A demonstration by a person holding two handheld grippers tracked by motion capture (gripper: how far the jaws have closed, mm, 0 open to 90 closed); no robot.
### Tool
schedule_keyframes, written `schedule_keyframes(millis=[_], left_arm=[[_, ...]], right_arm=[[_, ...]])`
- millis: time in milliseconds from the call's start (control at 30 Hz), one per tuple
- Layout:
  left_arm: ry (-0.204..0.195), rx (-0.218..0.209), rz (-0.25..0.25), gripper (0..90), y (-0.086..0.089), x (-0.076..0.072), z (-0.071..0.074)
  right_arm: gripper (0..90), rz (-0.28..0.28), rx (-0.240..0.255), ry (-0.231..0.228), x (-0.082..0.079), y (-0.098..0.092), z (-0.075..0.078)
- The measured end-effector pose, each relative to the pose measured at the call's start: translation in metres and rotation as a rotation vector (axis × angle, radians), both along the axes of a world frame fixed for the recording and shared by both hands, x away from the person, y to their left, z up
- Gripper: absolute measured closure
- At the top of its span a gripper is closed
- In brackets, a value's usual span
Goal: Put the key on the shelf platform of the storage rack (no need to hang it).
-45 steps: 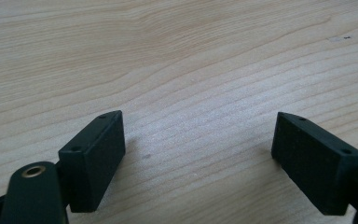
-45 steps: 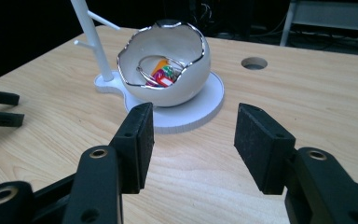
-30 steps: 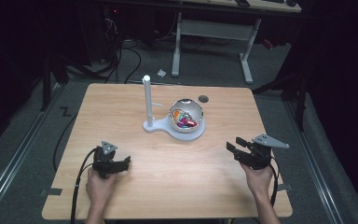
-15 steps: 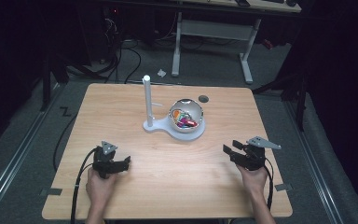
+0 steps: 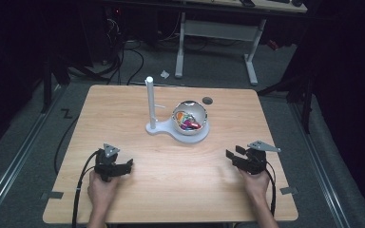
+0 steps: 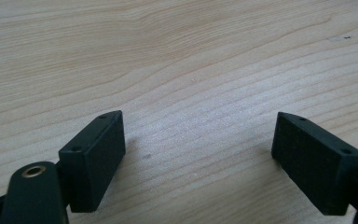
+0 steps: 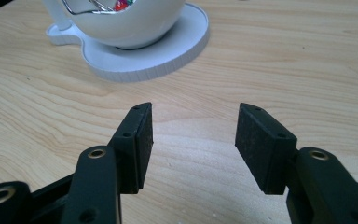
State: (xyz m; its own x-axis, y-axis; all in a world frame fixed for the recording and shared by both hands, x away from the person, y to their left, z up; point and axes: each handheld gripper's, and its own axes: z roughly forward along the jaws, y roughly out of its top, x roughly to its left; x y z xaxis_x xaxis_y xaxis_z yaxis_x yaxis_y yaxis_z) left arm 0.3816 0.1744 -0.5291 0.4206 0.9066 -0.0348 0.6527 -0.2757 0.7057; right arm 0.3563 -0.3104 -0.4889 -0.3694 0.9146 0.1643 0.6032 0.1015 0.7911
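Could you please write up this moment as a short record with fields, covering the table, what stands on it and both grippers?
surface: light wooden table
stand: white flat base with an upright white post, mid-table toward the far side
bowl: round white bowl on the base, holding colourful items; what they are cannot be told
dark round spot: on the tabletop beyond the bowl
left gripper: open, holding nothing, near edge, low over bare wood
right gripper: open, holding nothing, near edge, facing the bowl
contact: neither gripper touches the stand
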Motion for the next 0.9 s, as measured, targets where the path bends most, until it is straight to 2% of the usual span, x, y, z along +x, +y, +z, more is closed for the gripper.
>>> schedule_keyframes(millis=[100,367,400,900], left_arm=[[0.0,0.0,0.0,17.8,0.0,0.0,0.0],[0.0,0.0,0.0,17.8,0.0,0.0,0.0],[0.0,0.0,0.0,17.8,0.0,0.0,0.0],[0.001,0.001,-0.001,17.8,0.0,0.0,0.0]], right_arm=[[46.9,-0.008,0.005,0.007,0.0,0.0,-0.002],[46.6,-0.019,-0.022,0.022,0.004,0.0,-0.011],[46.5,-0.027,-0.019,0.035,0.004,0.0,-0.013],[45.2,-0.042,-0.091,0.065,0.009,0.004,-0.029]])
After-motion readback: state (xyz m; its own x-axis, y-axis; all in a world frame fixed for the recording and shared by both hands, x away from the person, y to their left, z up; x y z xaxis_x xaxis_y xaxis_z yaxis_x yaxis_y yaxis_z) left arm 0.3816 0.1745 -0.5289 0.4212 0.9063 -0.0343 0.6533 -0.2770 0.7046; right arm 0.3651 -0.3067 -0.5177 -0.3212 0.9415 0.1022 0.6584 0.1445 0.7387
